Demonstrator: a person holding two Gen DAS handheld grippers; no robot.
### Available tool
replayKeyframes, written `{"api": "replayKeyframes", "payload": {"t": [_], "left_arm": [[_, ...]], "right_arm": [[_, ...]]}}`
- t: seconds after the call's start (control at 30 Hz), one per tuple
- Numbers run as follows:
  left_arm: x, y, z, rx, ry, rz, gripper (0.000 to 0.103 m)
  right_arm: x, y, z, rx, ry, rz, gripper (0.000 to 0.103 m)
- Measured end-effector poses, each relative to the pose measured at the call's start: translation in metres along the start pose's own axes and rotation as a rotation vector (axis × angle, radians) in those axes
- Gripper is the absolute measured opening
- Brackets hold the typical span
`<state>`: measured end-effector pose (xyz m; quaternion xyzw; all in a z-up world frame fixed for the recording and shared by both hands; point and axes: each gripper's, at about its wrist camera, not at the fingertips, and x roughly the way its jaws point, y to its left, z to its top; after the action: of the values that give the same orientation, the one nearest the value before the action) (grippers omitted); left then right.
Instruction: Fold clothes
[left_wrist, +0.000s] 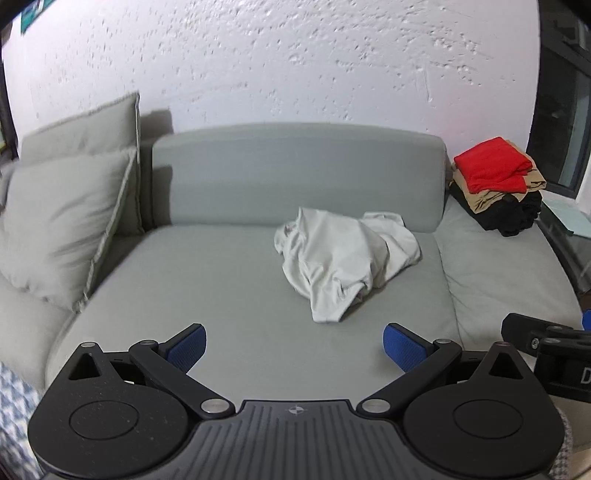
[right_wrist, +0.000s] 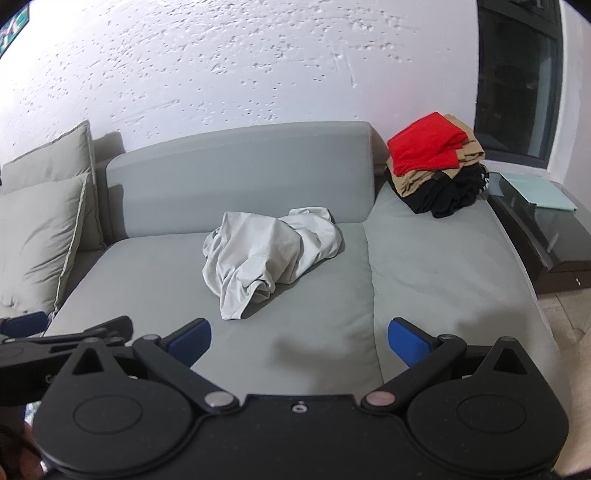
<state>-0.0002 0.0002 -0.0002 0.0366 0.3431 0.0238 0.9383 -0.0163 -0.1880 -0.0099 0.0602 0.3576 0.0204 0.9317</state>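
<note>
A crumpled white garment (left_wrist: 341, 258) lies in a heap on the grey sofa seat (left_wrist: 207, 280), a little right of centre; it also shows in the right wrist view (right_wrist: 269, 254). My left gripper (left_wrist: 293, 345) is open and empty, hovering over the seat's front, short of the garment. My right gripper (right_wrist: 299, 341) is open and empty, also in front of the garment. Each gripper's body shows at the edge of the other's view: the right gripper (left_wrist: 546, 343), the left gripper (right_wrist: 66, 332).
A stack of folded clothes, red (left_wrist: 493, 164) on tan and black, sits at the sofa's back right (right_wrist: 428, 147). Two grey cushions (left_wrist: 62, 218) lean at the left. A dark glass side table (right_wrist: 546, 225) stands right of the sofa. A white textured wall is behind.
</note>
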Motion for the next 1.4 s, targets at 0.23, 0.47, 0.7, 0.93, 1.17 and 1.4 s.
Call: {"api": "replayKeyframes", "payload": {"t": [0.23, 0.47, 0.7, 0.93, 1.17, 1.4], "left_arm": [[0.000, 0.004, -0.006, -0.058, 0.059, -0.030, 0.102], [0.031, 0.005, 0.001, -0.050, 0.115, -0.021, 0.102], [0.035, 0.006, 0.000, -0.048, 0.084, 0.005, 0.102], [0.034, 0.008, 0.001, -0.051, 0.087, 0.011, 0.102], [0.032, 0.007, -0.001, -0.043, 0.085, 0.015, 0.102], [0.030, 0.006, -0.001, -0.039, 0.085, 0.015, 0.102]], "right_arm": [[0.008, 0.003, -0.002, -0.027, -0.022, -0.014, 0.103], [0.017, -0.005, 0.007, 0.007, 0.025, -0.002, 0.103], [0.019, -0.002, 0.006, 0.011, 0.029, -0.014, 0.103], [0.019, -0.002, 0.006, 0.019, 0.036, -0.010, 0.103], [0.019, -0.003, 0.005, 0.029, 0.037, 0.002, 0.103], [0.019, -0.006, 0.004, 0.041, 0.037, 0.005, 0.103]]}}
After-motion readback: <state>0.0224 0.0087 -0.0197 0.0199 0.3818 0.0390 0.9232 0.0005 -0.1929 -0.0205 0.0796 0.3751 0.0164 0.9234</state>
